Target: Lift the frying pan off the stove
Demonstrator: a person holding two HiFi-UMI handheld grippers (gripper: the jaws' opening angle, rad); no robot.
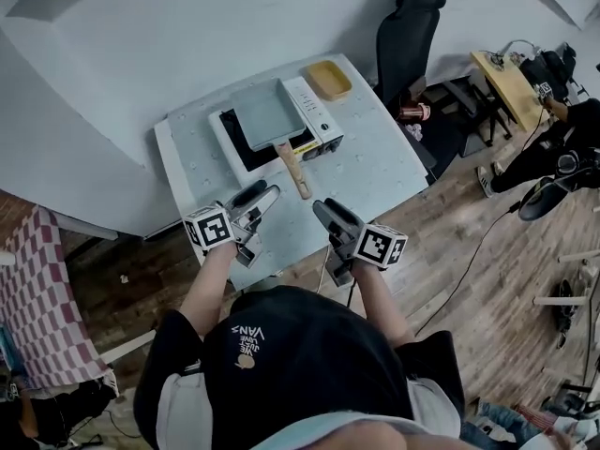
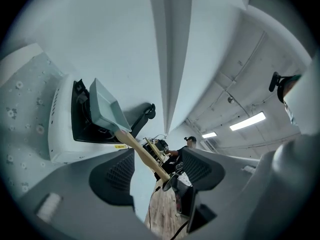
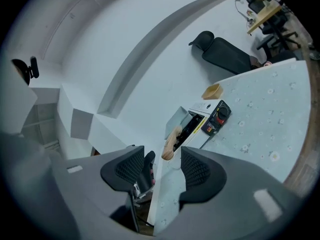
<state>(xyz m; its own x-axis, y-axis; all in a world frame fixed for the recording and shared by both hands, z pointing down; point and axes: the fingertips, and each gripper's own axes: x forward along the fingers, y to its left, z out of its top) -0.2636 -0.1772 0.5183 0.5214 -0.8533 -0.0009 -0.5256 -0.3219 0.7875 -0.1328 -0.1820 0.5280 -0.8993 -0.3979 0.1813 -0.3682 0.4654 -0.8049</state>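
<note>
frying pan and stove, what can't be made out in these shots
- burner under the frying pan: in the head view the pan covers it; in the left gripper view only a dark recess shows.
- setting of the dial on the stove: too small in the head and right gripper views.
- contents of the yellow dish: too small in both of those views.

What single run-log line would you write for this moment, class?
pan: on stove, not lifted | handle: untouched | left gripper: open, empty | right gripper: open, empty, short of handle

Stove [image 1: 317, 118] top mostly out of sight beneath frying pan [image 1: 266, 114].
</note>
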